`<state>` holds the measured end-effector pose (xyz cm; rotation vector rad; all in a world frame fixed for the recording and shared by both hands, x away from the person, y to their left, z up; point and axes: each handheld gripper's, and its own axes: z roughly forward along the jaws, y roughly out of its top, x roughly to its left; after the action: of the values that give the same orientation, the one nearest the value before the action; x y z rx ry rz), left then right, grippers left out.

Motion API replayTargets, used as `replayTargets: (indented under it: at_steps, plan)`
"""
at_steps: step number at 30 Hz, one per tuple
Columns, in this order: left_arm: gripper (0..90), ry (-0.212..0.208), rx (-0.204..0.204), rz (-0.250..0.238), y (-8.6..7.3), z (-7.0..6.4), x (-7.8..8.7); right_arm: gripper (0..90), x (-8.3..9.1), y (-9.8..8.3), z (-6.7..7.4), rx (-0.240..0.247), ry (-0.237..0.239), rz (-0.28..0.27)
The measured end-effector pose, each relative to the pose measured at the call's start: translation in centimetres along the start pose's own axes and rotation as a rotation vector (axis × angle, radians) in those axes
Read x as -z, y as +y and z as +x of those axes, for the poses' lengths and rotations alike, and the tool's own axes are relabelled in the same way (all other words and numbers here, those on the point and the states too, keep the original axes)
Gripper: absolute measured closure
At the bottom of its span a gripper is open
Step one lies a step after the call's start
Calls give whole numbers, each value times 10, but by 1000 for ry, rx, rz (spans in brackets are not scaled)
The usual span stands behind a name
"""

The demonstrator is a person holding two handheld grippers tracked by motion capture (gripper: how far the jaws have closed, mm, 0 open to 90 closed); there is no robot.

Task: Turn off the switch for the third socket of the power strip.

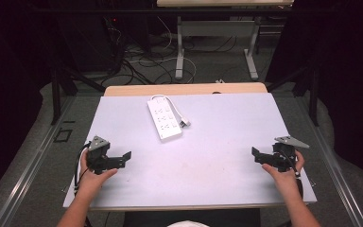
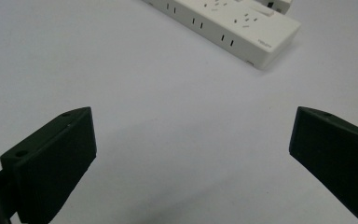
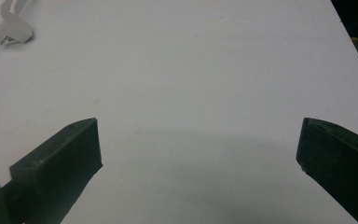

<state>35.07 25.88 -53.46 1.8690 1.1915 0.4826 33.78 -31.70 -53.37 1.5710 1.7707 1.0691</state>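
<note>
We take the white power strip (image 1: 164,120) as our landmark; it lies flat on the pale table (image 1: 217,156), toward the far edge and left of the middle, its long axis running from far-left to near-right, with its white cable looped at the far end and its plug (image 1: 184,122) lying just beside its right flank. The left gripper (image 1: 123,158) rests near and to the left of the strip, jaws standing wide with nothing between them; in the left gripper view the strip (image 2: 233,25) lies ahead and to the right of the jaws, so we judge that this hand must go forward and swing right to meet it. The right gripper (image 1: 256,156) sits well apart to the near right of the strip, jaws equally wide and empty; in the right gripper view the plug (image 3: 14,25) shows far off at upper left. We judge the left hand the nearer; bare tabletop lies between it and the strip, and nothing stands in the way.
</note>
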Motion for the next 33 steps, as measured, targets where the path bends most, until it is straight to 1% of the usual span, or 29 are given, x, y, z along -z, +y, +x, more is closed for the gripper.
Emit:
replayTargets:
  at_steps: [1,2,3,4,5,6,7,8,9,10,11,12,13,14,15,16,17,18,20,21,22,23,26,27,28,29,33]
  plan:
    - [3,2,-3,-10,1,0,1,0,0,0,0,0,0,0]
    - [3,3,4,-15,1,-1,2,0,-1,0,1,17,-14,-9]
    - [3,-3,9,-20,2,-1,2,0,-1,0,3,18,-4,-3]
    - [3,-9,17,-22,2,-2,2,0,-1,0,3,36,-4,-11]
    - [3,-12,12,-22,2,-3,2,0,-1,0,5,29,3,-7]
    - [3,-25,12,-19,2,-6,1,0,-1,0,6,41,2,-12]
    - [3,-25,12,-19,2,-6,1,0,-1,0,6,41,2,-12]
    - [3,-34,4,-16,2,-11,0,0,-1,0,9,33,15,-16]
    - [3,-34,1,-21,2,-13,0,0,-1,-1,10,41,19,-21]
    - [3,-34,1,-21,2,-13,0,0,-1,-1,11,36,23,-14]
    - [3,-40,-12,-14,3,-17,-2,0,-1,-1,13,38,29,-16]
    - [3,-40,-12,-14,3,-17,-2,0,-1,-2,14,36,32,-17]
    - [3,-49,-20,-7,3,-20,-3,0,-1,-2,15,41,33,-20]
    - [3,-49,-20,-7,3,-20,-3,0,-1,-2,16,50,40,-17]
    - [3,-61,-6,-10,3,-23,-4,0,-2,-2,17,50,42,-14]
    - [3,-68,-8,-8,3,-25,-5,0,-2,-2,17,50,42,-14]
    - [2,-76,-24,-4,3,-28,-7,0,-2,-3,19,61,48,-9]
    - [2,-76,-24,-4,3,-28,-7,0,-3,-3,20,61,56,-6]
    - [1,-85,-24,2,3,-31,-8,0,-4,-4,21,60,57,-4]
    - [1,-91,-30,2,3,-32,-9,0,-4,-4,21,69,61,-2]
    - [1,-97,-25,6,3,-34,-10,0,-4,-4,23,69,66,-1]
    - [1,-100,-40,6,3,-37,-11,0,-4,-4,24,70,63,-3]
    - [1,-112,-31,9,3,-40,-12,1,-4,-4,25,86,76,-3]
    - [1,-130,-22,9,3,-42,-13,2,-3,-4,26,84,73,1]
    - [1,-130,-22,9,3,-42,-13,2,-3,-4,26,86,76,0]
    - [1,-139,-3,7,3,-45,-13,3,-4,-4,26,86,79,-1]
    - [1,-144,-35,11,4,-52,-14,11,-3,-4,25,88,78,-1]
